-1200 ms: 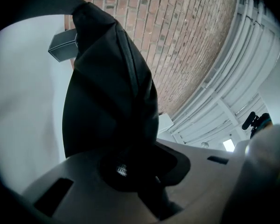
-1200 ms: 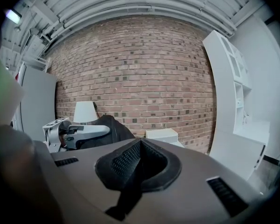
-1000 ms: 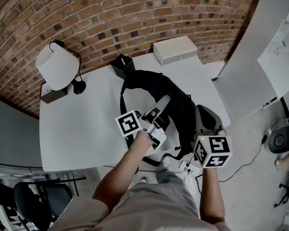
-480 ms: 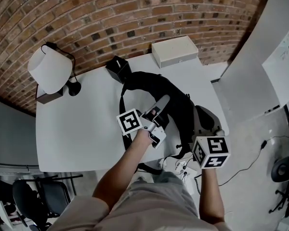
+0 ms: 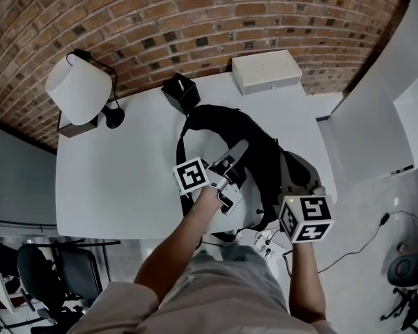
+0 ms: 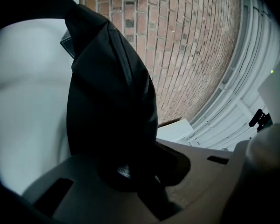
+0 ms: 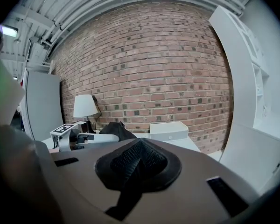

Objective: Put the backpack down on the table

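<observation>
The black backpack (image 5: 247,155) lies on the right part of the white table (image 5: 118,179), and its lower end hangs over the near edge. My left gripper (image 5: 238,148) reaches across its top and is shut on a black strap (image 6: 112,101), which fills the left gripper view. At the pack's right side, by the table corner, my right gripper (image 5: 292,167) is shut on a black mesh strap (image 7: 137,160). A loose strap loops over the table on the pack's left.
At the back of the table stand a white-shaded lamp (image 5: 79,89), a small black box (image 5: 180,92) and a white box (image 5: 267,72). Behind them is a brick wall (image 5: 195,19). A white panel (image 5: 376,117) stands at the right. Black chairs (image 5: 42,277) sit under the left front edge.
Both grippers have sunk a little toward the table with the backpack. Both grips are unchanged.
</observation>
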Tool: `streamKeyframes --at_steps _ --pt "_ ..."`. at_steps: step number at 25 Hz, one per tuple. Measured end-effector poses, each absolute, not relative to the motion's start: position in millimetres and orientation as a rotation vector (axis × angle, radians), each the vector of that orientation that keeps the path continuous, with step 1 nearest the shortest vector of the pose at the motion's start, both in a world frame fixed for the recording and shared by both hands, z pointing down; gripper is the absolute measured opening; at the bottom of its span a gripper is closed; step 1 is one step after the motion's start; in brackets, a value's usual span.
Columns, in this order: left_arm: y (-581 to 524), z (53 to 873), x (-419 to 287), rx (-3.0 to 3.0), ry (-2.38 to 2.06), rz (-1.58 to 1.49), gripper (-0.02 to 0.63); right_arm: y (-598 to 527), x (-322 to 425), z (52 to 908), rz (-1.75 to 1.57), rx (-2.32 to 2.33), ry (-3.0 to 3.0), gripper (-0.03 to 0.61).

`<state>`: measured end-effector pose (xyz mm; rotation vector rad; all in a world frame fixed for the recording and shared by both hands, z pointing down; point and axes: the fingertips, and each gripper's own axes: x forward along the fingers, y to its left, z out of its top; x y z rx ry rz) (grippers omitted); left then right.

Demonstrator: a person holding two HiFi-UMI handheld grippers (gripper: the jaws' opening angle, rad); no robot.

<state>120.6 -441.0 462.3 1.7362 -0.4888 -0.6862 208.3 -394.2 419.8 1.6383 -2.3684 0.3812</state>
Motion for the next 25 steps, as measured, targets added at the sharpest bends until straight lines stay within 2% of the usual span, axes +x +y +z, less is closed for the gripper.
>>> streamKeyframes --at_steps 25 --pt "-408 505 71 1.759 -0.584 -0.515 0.054 -379 148 435 0.41 1.577 -2.391 0.0"
